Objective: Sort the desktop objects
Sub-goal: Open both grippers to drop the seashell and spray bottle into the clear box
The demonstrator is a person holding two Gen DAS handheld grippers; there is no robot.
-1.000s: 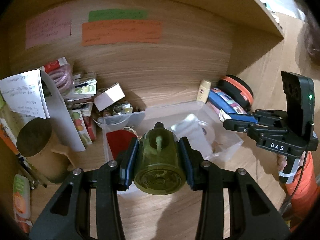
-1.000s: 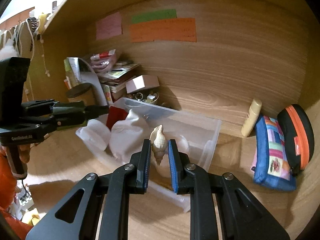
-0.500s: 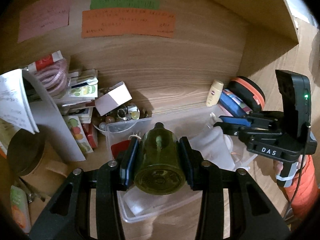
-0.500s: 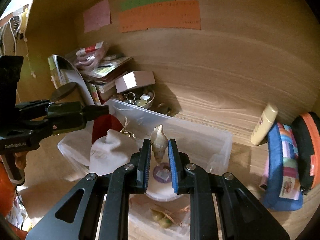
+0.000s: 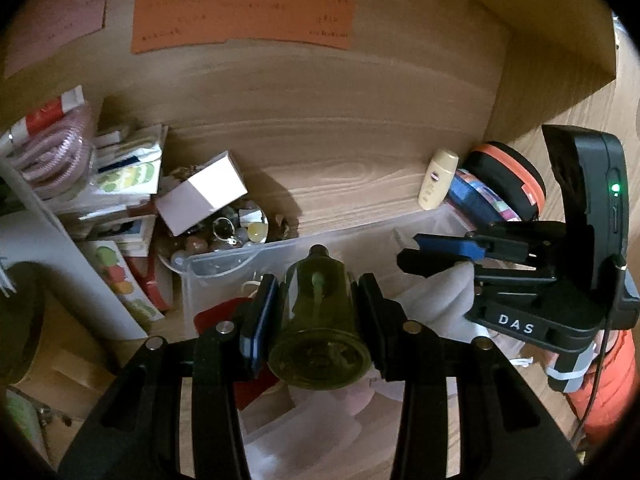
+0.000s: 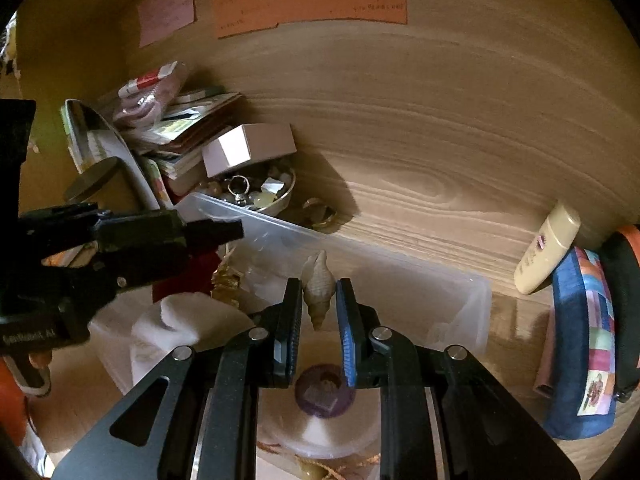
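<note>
Hovering both tools over the clear plastic bin [image 6: 460, 300], I have the largest item first: my left gripper [image 5: 318, 312] is clamped on a dark green bottle [image 5: 318, 320], held lying along the fingers with its base toward the camera and its neck pointing to 12 o'clock, above the bin's left half. Beneath it I see a red card [image 5: 216, 314] and white cloth [image 5: 444, 300] already inside. My right gripper [image 6: 319, 300] pinches a small pale conch shell [image 6: 318, 286] between its blue pads, spire toward 12 o'clock, above a white tape roll [image 6: 320, 432] with a purple core. In my judgement the risks are these: the two tools sit close together, so lowering both at once could knock them into each other; the bottle is round and smooth, so it may roll or slip out sideways when I loosen; and the shell is gripped only at its narrow waist, so a twist could flick it past the bin wall toward the cream tube [image 6: 548, 248] at 3 o'clock.
</note>
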